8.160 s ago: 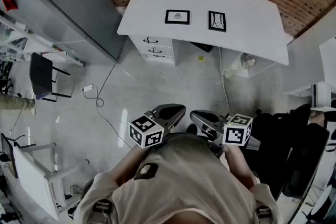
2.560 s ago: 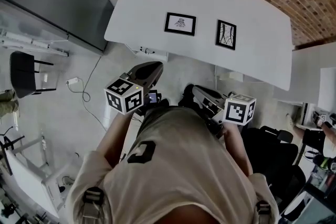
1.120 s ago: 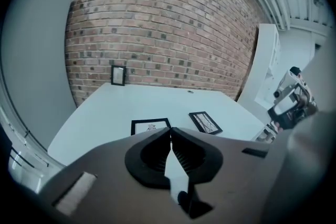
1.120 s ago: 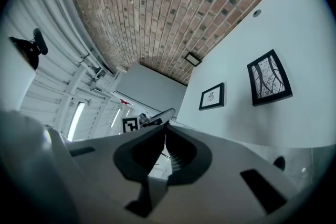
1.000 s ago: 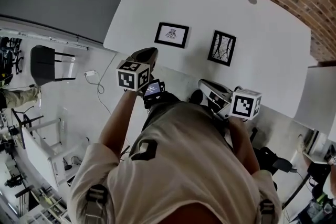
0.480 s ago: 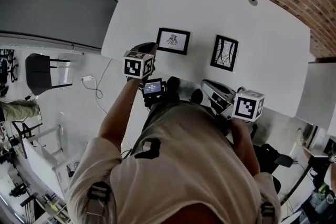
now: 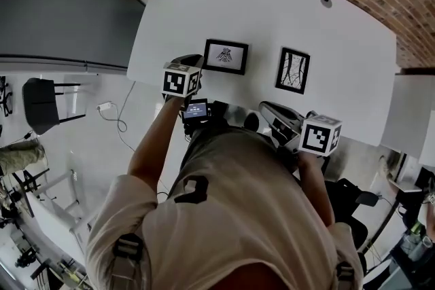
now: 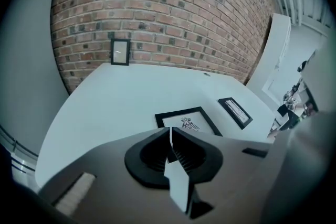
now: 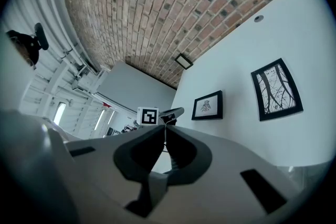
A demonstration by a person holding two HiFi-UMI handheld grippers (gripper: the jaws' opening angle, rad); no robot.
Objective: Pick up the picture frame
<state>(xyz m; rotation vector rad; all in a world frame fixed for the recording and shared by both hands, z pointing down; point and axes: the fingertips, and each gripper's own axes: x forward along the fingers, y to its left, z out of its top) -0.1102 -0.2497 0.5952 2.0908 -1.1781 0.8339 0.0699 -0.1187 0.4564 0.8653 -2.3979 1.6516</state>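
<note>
Left gripper (image 8: 169,136): jaws closed, empty, tipped down over the tabletop's (image 7: 272,3) near edge, just short of the flat-lying picture frame (image 7: 225,56). Probably lining up a pick. Right gripper (image 9: 164,131): jaws closed, empty, hanging off the near edge beside the second frame (image 7: 293,70).

The left hand-held gripper (image 7: 192,59) is held out ahead on a nearly straight left arm (image 7: 151,149), pointing steeply downward, its jaws pressed together with nothing between them. The right hand-held gripper (image 7: 267,106) sits closer to the torso (image 7: 238,214) on a bent right arm (image 7: 310,181), tilted only slightly downward. Its jaws are likewise closed and empty. The two grippers are well apart, side by side.
</note>
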